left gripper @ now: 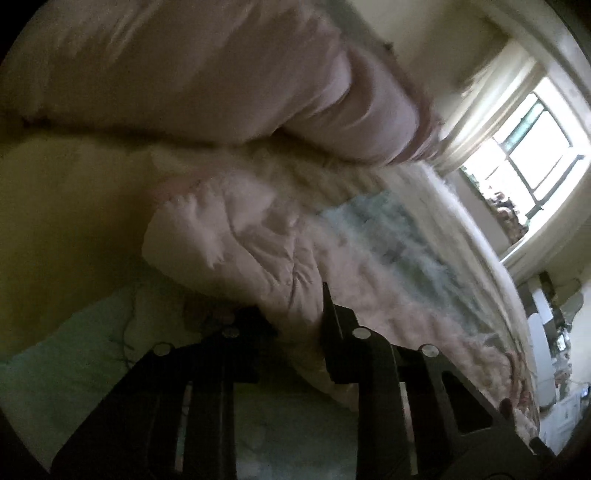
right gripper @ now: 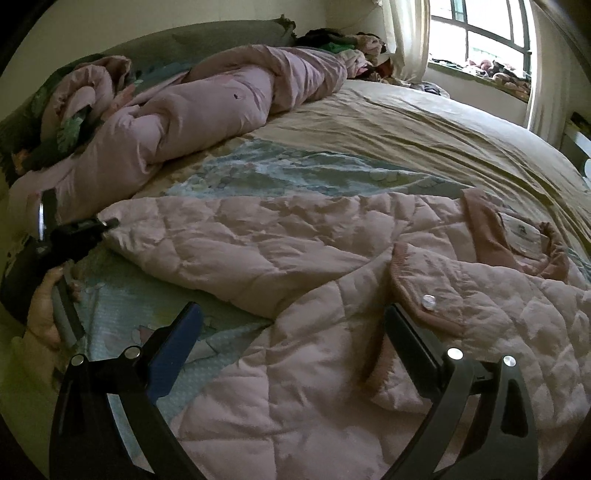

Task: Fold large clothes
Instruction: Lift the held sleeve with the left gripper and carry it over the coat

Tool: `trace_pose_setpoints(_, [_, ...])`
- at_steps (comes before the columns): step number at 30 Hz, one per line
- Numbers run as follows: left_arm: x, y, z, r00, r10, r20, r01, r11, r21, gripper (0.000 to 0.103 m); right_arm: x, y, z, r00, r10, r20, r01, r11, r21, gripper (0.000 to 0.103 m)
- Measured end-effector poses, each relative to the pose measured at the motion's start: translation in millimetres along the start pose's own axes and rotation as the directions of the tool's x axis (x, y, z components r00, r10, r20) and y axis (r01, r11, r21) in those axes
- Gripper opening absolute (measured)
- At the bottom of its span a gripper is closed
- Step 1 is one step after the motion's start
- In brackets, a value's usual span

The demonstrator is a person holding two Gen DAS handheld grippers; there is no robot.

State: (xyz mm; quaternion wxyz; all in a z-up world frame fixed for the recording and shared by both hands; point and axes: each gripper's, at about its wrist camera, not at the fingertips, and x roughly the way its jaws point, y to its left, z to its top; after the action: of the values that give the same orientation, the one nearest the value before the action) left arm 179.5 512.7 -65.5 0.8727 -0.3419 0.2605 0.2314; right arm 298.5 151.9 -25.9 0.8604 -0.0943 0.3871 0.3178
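Note:
A pink quilted jacket (right gripper: 295,258) lies spread on the bed, collar (right gripper: 487,236) to the right, a snap button (right gripper: 428,301) on its front flap. My right gripper (right gripper: 291,332) is open just above the jacket's front, empty. My left gripper (right gripper: 110,223) appears at the left in the right wrist view, at the end of the jacket's sleeve. In the left wrist view my left gripper (left gripper: 295,317) is shut on the sleeve (left gripper: 240,240), which bunches between the fingers.
A rolled pink duvet (right gripper: 207,99) lies along the bed's far side, with a dark headboard (right gripper: 229,37) behind. A beige sheet (right gripper: 443,122) covers the right of the bed. A window (right gripper: 480,33) and cluttered sill are at the back right.

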Motion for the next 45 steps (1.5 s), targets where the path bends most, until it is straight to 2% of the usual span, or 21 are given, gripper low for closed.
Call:
trace_pose_setpoints(3, [-28.5, -22.7, 3.5, 0.998, -0.031, 0.056, 0.028, 0.998, 0.055, 0.012, -11.7, -7.5, -1.2, 1.000, -0.006, 0.015, 0.006, 1.000, 0.006, 0.098])
trace_pose_setpoints(8, [-88.1, -73.4, 8.2, 0.984, -0.110, 0.140, 0.089, 0.984, 0.154, 0.011, -38.7, -29.1, -6.4, 0.999, -0.010, 0.044, 0.009, 0.999, 0.043, 0.098])
trace_pose_setpoints(13, [-136.5, -127.8, 11.5, 0.970, -0.139, 0.197, 0.087, 0.964, 0.251, 0.011, -72.9, -59.6, -16.4, 0.996, -0.024, 0.088, 0.016, 0.995, 0.095, 0.098])
trace_pose_setpoints(20, [-175.6, -199.8, -1.6, 0.961, -0.165, 0.224, 0.078, 0.933, 0.350, 0.011, -121.3, -110.8, -37.5, 0.988, -0.051, 0.142, 0.026, 0.984, 0.177, 0.098])
trace_pose_setpoints(29, [-190.2, -270.4, -30.5, 0.957, -0.206, 0.206, 0.103, 0.900, 0.424, 0.010, -172.2, -168.8, -64.3, 0.975, -0.080, 0.209, 0.016, 0.956, 0.292, 0.098])
trace_pose_setpoints(45, [-187.8, -372.5, -109.5, 0.955, -0.273, 0.116, 0.158, 0.800, 0.578, 0.010, -219.2, -246.4, -107.6, 0.956, -0.123, 0.267, -0.002, 0.904, 0.427, 0.098])
